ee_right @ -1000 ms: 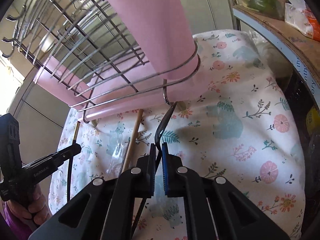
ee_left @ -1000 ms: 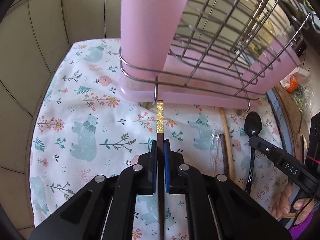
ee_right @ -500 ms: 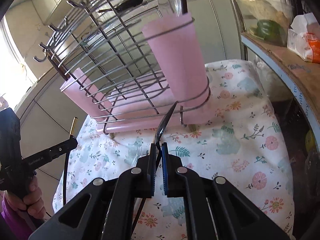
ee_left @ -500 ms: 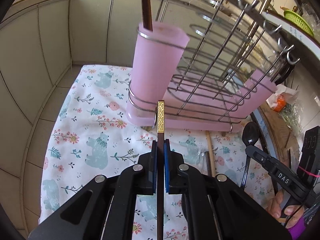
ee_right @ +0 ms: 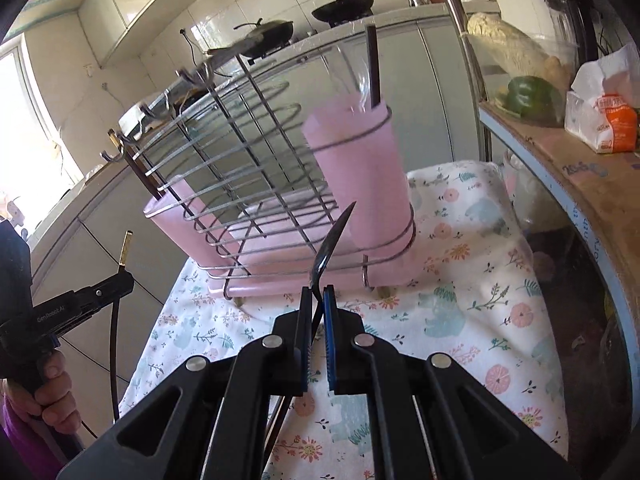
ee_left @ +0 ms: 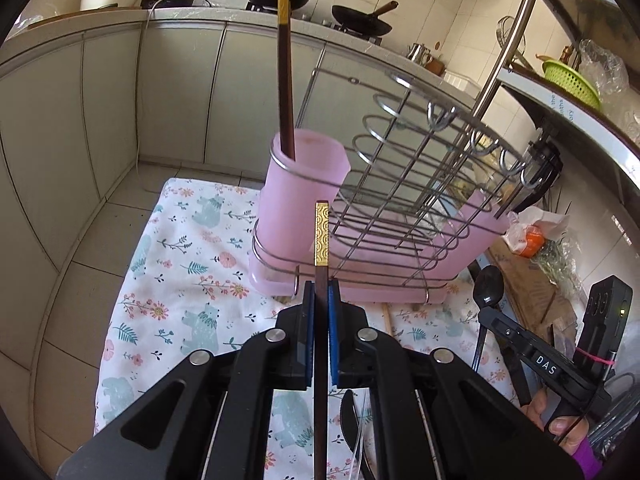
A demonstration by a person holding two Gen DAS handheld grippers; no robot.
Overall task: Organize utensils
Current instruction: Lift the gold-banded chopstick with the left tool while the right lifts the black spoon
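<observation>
Kitchen floor, bear-print cloth under a wire rack with pink cups.
Your left gripper clamps a gold-tipped chopstick; your right gripper clamps a black spoon, both raised before the rack.

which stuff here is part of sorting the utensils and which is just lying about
Job: chopstick in left hand-held gripper; black spoon in right hand-held gripper; pink cup; wire rack.

Lying about: woks, green basket, tissue pack, green pepper.
</observation>
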